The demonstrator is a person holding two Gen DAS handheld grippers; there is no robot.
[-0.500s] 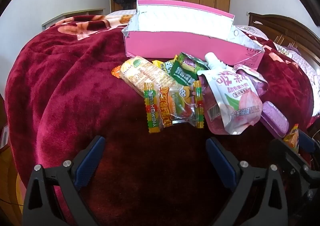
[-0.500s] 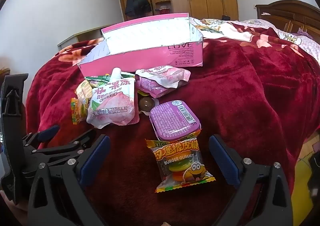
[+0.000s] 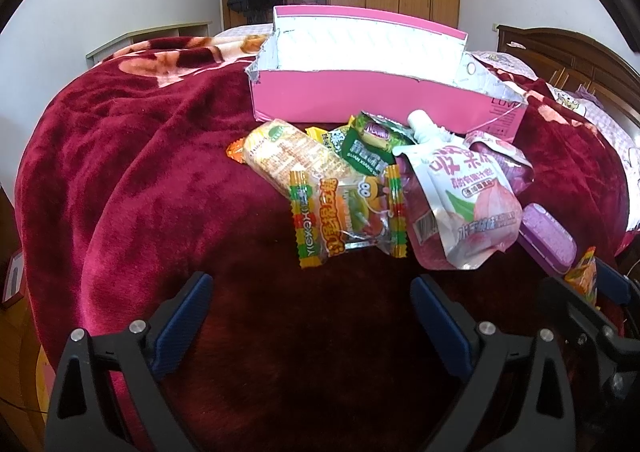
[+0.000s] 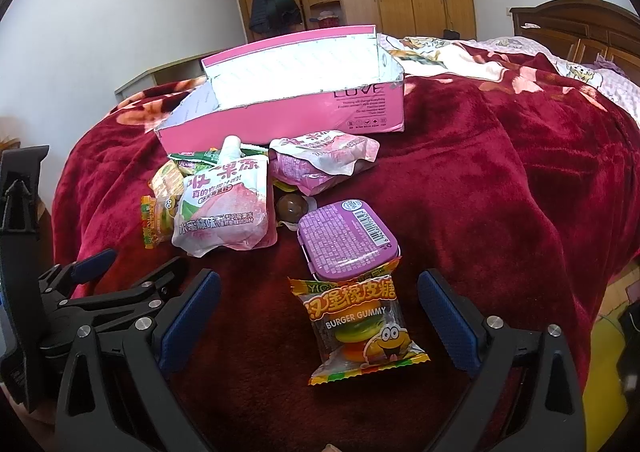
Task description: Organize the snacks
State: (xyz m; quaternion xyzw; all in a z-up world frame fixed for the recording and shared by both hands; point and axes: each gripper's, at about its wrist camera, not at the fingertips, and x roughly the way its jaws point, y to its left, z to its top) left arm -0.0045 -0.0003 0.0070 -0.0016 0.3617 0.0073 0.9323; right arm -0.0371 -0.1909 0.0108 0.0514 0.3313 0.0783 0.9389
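Both my grippers, left (image 3: pixel 310 302) and right (image 4: pixel 320 300), hang wide apart, gripping nothing, over the red blanket (image 3: pixel 132 172). Snacks sit heaped in front of the open pink box (image 3: pixel 360 100). Only my right view shows the chocolate ball (image 4: pixel 292 208) and the full burger gummy pack (image 4: pixel 362 326) between my jaws, touching the purple tin (image 4: pixel 346 242). I count two gummy packs, the second one (image 3: pixel 346 220) in my left view, and two peach jelly pouches (image 4: pixel 222 204) (image 4: pixel 320 162). My left view alone shows the cracker pack (image 3: pixel 290 154) clearly.

Snacks (image 3: pixel 360 188) lie heaped on the blanket (image 3: pixel 140 172) just before the box (image 3: pixel 360 98)
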